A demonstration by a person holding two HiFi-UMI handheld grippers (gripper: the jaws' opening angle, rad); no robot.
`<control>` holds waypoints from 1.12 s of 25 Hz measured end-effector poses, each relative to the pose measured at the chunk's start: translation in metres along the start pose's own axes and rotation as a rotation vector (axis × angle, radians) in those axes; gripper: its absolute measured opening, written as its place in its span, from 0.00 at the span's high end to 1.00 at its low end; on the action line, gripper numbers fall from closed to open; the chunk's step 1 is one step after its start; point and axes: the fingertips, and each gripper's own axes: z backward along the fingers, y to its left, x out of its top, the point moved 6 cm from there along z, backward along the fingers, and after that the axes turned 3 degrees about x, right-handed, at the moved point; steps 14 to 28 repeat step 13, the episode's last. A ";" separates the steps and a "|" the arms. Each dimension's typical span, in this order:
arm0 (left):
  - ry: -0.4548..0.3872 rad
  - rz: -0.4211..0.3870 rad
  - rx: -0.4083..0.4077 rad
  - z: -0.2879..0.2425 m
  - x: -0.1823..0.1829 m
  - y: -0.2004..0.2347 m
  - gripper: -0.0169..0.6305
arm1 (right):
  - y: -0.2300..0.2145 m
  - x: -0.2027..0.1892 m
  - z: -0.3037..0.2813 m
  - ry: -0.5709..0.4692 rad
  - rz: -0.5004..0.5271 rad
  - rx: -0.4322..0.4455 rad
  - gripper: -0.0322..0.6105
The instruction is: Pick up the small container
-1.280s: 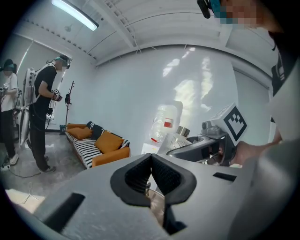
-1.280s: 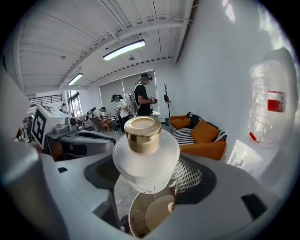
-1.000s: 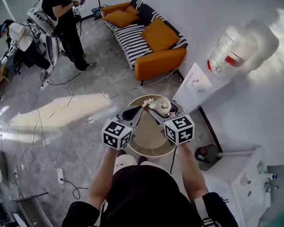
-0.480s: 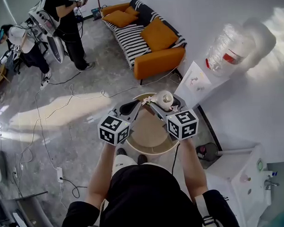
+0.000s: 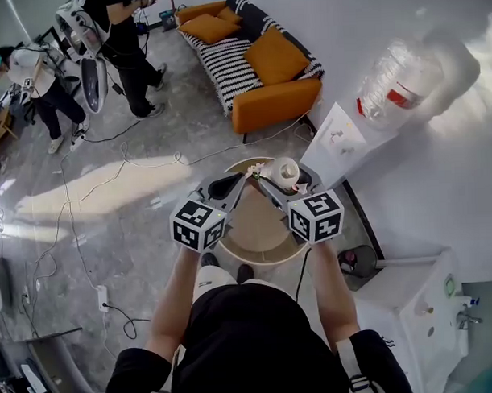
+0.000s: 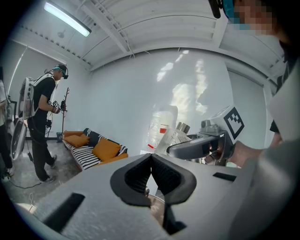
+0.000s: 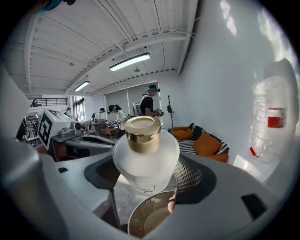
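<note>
The small container has a frosted, matt glass body and a glossy gold metal cap. The right claw is smooth matt grey plastic with finely ribbed black pads. The floor looks like polished, glossy grey stone.

The small container sits between the right gripper's jaws, above the table at frame centre. The left gripper is just left of it. A sofa lies behind, at the upper centre.

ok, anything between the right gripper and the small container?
Nothing visible. The right gripper has its jaws shut on the frosted glass container with the gold cap, held above the round tan table.
</note>
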 end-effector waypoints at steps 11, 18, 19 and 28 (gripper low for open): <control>0.001 -0.001 -0.001 0.000 0.002 -0.005 0.95 | 0.001 0.005 0.007 -0.016 0.000 0.004 0.43; 0.003 -0.002 0.001 0.000 0.002 -0.006 0.95 | 0.001 0.006 0.007 -0.016 -0.001 0.002 0.43; 0.003 -0.002 0.001 0.000 0.002 -0.006 0.95 | 0.001 0.006 0.007 -0.016 -0.001 0.002 0.43; 0.003 -0.002 0.001 0.000 0.002 -0.006 0.95 | 0.001 0.006 0.007 -0.016 -0.001 0.002 0.43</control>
